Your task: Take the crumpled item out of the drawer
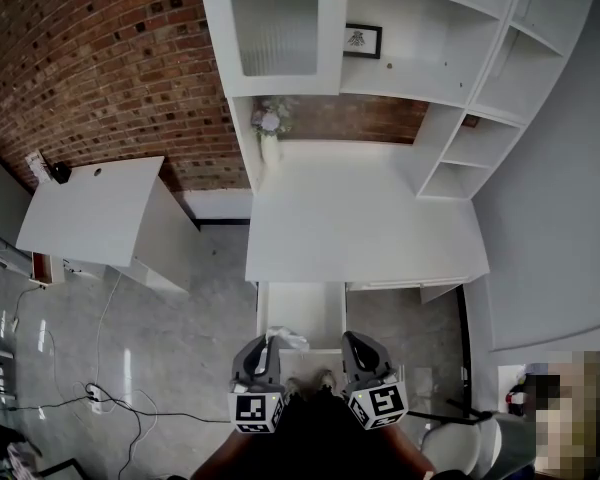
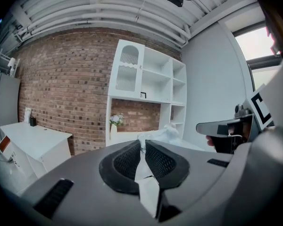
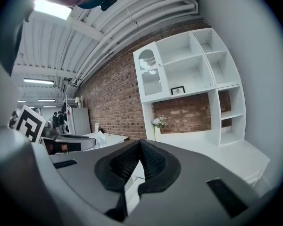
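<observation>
The crumpled item (image 1: 286, 338) is a wad of white paper. My left gripper (image 1: 269, 343) is shut on it and holds it up above the front of the open white drawer (image 1: 300, 313). In the left gripper view the paper (image 2: 164, 133) sticks out past the fingertips, and a strip of it runs down between the dark pads (image 2: 128, 161) of the left gripper (image 2: 143, 143). My right gripper (image 1: 353, 342) is level with the left one, just to its right, and it is shut on nothing (image 3: 139, 142). The right gripper view also catches the paper (image 3: 100, 139) at its left.
The drawer is pulled out from under a white desk top (image 1: 365, 213). A tall white shelf unit (image 1: 450, 68) with a glass door and a small flower vase (image 1: 270, 133) stands behind it. A second white table (image 1: 90, 208) is at the left, and cables (image 1: 110, 398) lie on the floor.
</observation>
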Motion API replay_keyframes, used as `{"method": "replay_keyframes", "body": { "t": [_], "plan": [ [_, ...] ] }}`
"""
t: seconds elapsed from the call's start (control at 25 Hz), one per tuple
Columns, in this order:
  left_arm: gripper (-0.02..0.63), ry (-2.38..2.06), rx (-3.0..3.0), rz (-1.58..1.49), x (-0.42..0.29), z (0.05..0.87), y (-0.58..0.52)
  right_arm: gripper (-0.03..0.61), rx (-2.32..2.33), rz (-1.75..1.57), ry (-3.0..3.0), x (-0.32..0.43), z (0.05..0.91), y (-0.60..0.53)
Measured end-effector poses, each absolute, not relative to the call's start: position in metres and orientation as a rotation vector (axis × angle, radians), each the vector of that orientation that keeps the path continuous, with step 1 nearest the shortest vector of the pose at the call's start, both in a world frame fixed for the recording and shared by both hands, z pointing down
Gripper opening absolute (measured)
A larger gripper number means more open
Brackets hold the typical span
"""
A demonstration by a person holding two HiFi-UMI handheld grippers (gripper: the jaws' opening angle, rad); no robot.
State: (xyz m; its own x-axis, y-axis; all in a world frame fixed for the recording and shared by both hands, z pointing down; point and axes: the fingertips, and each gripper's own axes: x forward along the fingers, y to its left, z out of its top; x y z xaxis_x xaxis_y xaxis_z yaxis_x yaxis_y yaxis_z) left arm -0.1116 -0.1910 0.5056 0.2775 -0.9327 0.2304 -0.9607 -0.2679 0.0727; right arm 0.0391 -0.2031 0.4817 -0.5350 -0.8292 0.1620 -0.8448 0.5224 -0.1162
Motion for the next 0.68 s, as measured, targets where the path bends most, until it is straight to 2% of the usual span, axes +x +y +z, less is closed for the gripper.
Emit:
{"method": "replay_keyframes", "body": {
  "t": [0.68],
  "plan": [
    [0.052,-1.778,2.360,0.188,-0.1084,0.5033,-0.1851,0.012,1.471,0.259,-2.676,0.0396,0.4809,-0.1986]
  ]
}}
